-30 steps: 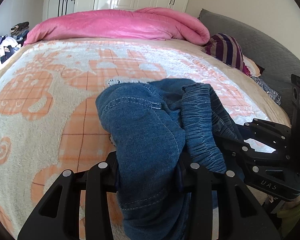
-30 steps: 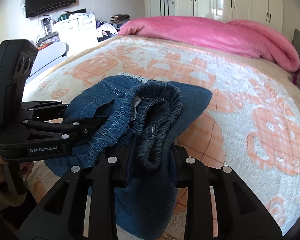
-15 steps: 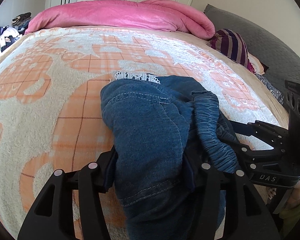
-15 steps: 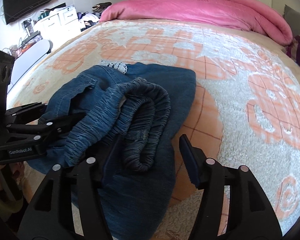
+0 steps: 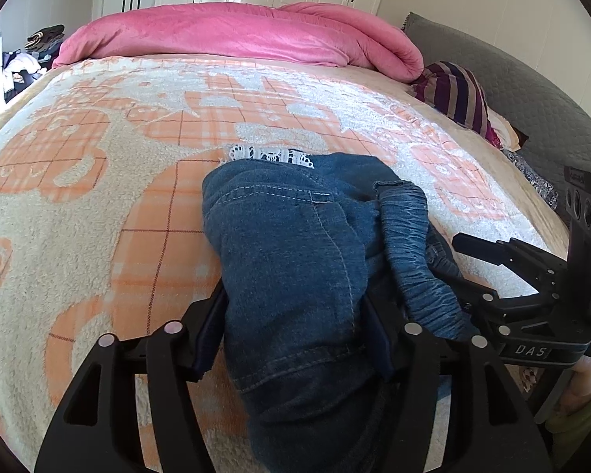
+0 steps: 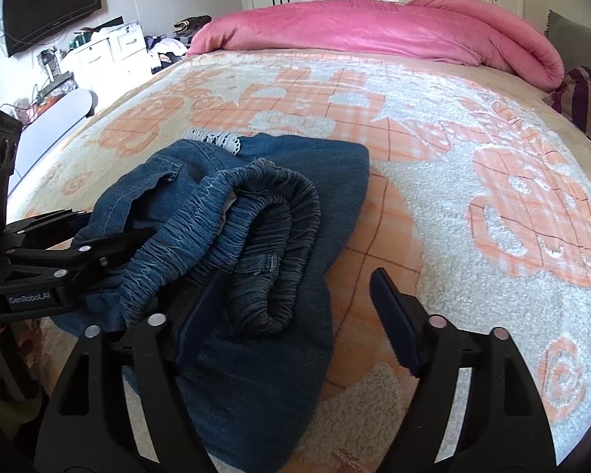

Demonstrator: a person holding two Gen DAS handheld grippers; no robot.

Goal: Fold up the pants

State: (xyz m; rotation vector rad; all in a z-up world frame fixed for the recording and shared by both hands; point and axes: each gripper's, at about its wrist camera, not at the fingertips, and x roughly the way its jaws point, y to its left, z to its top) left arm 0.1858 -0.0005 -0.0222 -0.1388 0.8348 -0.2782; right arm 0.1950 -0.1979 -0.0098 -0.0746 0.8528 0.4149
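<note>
Pants [image 5: 295,260] lie bunched near the bed's [image 5: 78,205] front edge; left gripper [image 5: 291,335] and right gripper [image 6: 295,315] have just been opening, cloth slack between. Next: regrasp and smooth.

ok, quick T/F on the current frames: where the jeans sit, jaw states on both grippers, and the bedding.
1. The folded blue denim pants lie on the cream and orange patterned blanket. True.
2. The right gripper is clamped shut on the elastic waistband. False: its jaws have just been opening and stand wide, with a clear gap at the right pad.
3. The left gripper has the denim between its fingers. True, though its jaws have been opening too.
4. The pink duvet covers the pants. False: it is bunched at the far end of the bed.
5. White lace trim shows at the pants' far edge. True.
</note>
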